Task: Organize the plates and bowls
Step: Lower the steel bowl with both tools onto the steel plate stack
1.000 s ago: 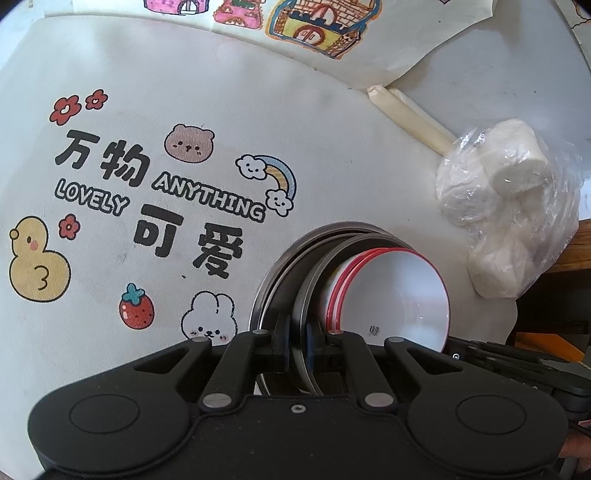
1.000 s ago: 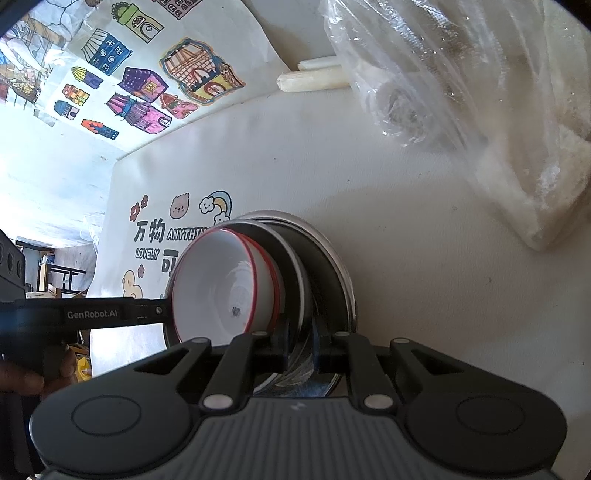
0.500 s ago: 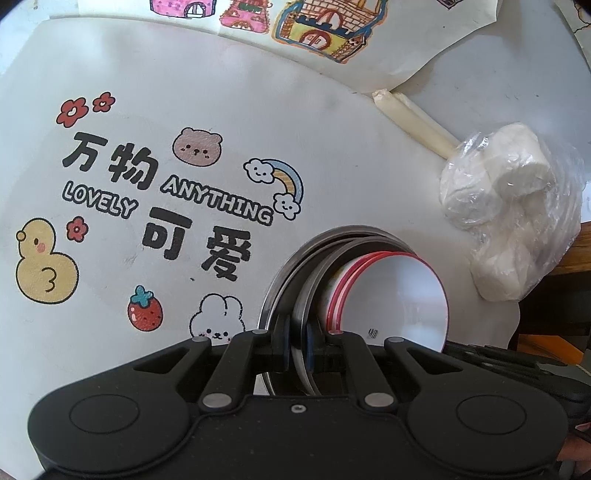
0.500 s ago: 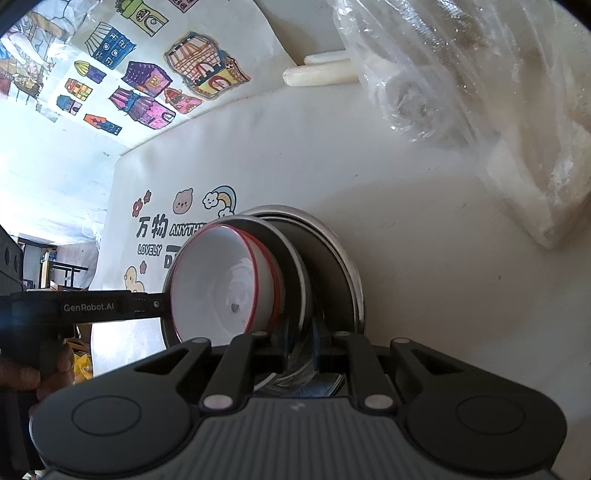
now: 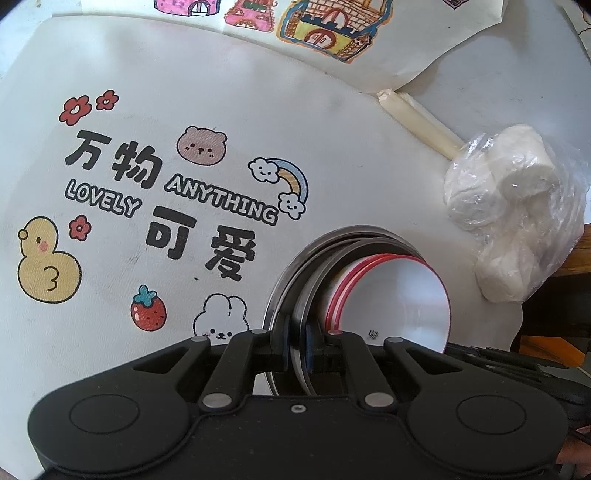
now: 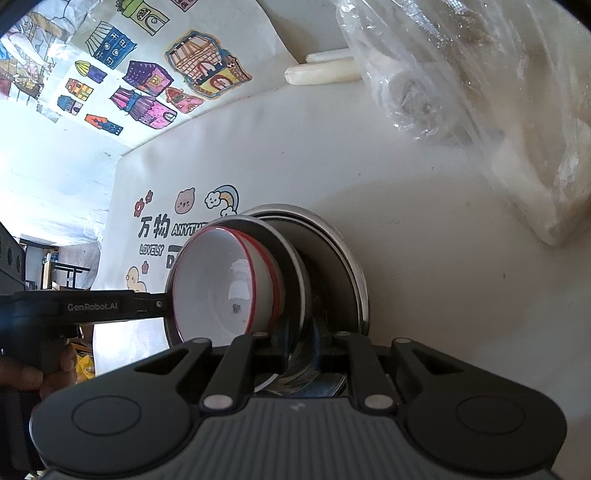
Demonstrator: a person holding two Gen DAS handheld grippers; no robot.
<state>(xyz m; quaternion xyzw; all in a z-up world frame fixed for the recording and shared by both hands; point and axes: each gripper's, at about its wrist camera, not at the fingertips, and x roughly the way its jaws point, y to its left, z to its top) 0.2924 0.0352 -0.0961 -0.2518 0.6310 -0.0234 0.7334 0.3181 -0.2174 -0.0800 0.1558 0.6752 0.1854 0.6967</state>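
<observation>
Two white bowls with red rims (image 5: 399, 295) sit nested in two stacked steel plates (image 5: 295, 280) on the printed cloth. My left gripper (image 5: 296, 350) is shut on the near rim of the steel plates. In the right wrist view the bowls (image 6: 221, 288) and steel plates (image 6: 343, 266) appear from the opposite side. There my right gripper (image 6: 303, 350) has the plate rim between its pads; its jaws are opening, though the pads still seem to touch the rim. The left gripper's (image 6: 159, 304) tip meets the stack from the left.
A clear plastic bag of white lumps (image 5: 509, 206) lies to the right of the stack, with two pale sticks (image 5: 417, 122) beyond it. A sheet of coloured house drawings (image 5: 332, 29) lies at the far edge. A hand (image 6: 22, 376) holds the left gripper's handle.
The right gripper's jaws stand slightly wider around the plate rim. The stack and both hands have stayed in place.
</observation>
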